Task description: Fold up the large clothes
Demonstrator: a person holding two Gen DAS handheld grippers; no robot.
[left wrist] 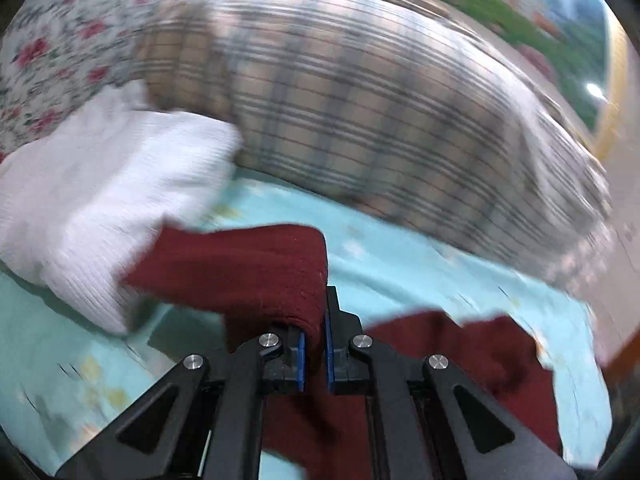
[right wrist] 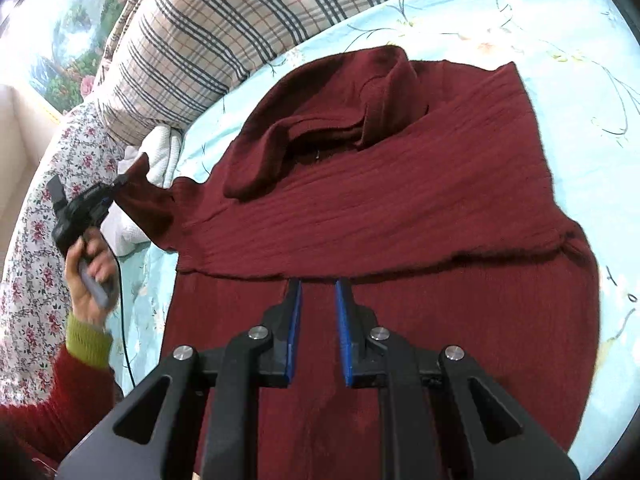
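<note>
A dark red knitted sweater lies spread on the light blue bedsheet, its turtleneck collar toward the pillows. My left gripper is shut on the sweater's sleeve cuff and holds it lifted off the bed. It also shows in the right wrist view, at the sweater's left edge with the sleeve stretched from it. My right gripper is open and empty, hovering above the sweater's lower body near a fold line.
A large plaid pillow lies along the head of the bed. A white knitted garment sits beside it. A floral quilt lies at the left. A cable hangs from the left hand.
</note>
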